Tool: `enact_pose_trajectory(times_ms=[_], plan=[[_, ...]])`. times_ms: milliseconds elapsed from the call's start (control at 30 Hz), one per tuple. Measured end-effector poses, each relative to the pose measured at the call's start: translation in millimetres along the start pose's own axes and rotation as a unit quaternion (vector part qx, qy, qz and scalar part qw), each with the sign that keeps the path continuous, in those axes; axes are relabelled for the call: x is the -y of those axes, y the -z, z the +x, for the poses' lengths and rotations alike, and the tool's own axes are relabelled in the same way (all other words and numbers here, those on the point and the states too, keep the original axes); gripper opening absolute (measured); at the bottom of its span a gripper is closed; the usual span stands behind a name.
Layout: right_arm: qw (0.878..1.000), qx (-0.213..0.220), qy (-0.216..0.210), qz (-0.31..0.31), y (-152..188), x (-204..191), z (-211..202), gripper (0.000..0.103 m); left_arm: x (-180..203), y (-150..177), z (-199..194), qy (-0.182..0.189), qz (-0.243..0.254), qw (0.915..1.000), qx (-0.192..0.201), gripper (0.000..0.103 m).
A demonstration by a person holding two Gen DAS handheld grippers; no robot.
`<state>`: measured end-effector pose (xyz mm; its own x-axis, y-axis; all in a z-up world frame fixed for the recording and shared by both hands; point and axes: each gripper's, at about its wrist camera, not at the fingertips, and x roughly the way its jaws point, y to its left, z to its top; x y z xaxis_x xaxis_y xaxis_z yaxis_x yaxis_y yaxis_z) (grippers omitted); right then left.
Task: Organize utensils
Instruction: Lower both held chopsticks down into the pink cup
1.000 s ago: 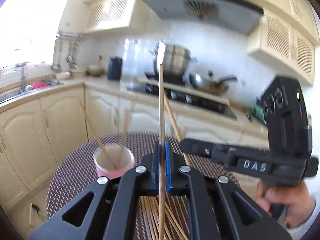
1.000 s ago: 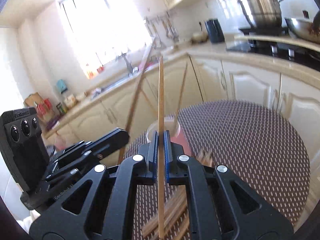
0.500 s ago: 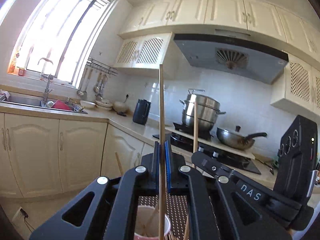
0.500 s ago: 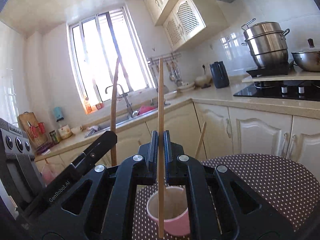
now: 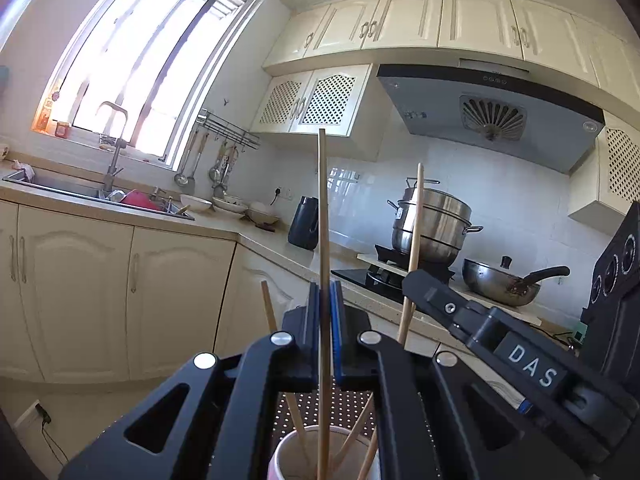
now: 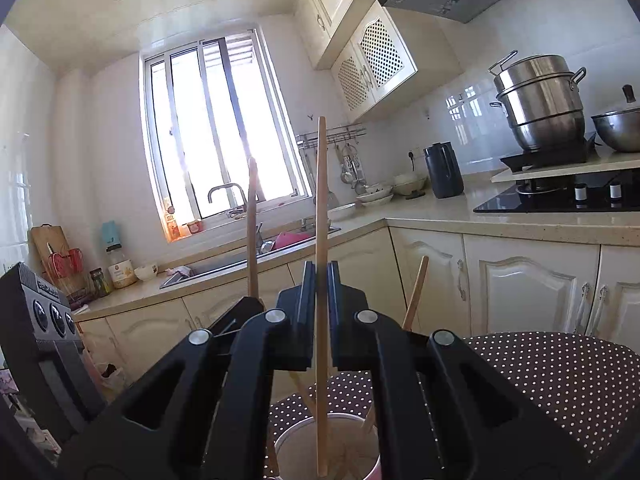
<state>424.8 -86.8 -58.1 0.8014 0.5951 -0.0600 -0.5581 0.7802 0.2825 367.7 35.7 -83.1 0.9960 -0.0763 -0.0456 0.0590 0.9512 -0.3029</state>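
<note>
Your left gripper (image 5: 324, 300) pinches one chopstick (image 5: 322, 208) upright, tip down inside the pink cup (image 5: 320, 458) w/ other sticks. Your right gripper (image 6: 318, 280) clamps a 2nd chopstick (image 6: 321, 200) likewise, over same cup on the dotted table (image 6: 560, 368).

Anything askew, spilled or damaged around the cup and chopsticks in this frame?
Nothing stands out. Each gripper, left and right, is shut on one upright chopstick with its lower end inside the cup. The chopsticks already inside lean against the rim; nothing spilled or broken.
</note>
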Motion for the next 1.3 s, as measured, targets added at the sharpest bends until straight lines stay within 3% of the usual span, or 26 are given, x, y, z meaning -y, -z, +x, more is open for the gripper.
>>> enact_pose_trajectory(times_ms=[967,1300], plan=[[0.998,-0.046,-0.004,-0.053,53,4,-22,0.006,1,7,0,0.006,0.010,0.9999,0.007,0.005],[0.997,-0.059,-0.005,-0.042,68,13,-24,0.006,0,9,1,0.009,0.008,0.9999,0.005,0.005]])
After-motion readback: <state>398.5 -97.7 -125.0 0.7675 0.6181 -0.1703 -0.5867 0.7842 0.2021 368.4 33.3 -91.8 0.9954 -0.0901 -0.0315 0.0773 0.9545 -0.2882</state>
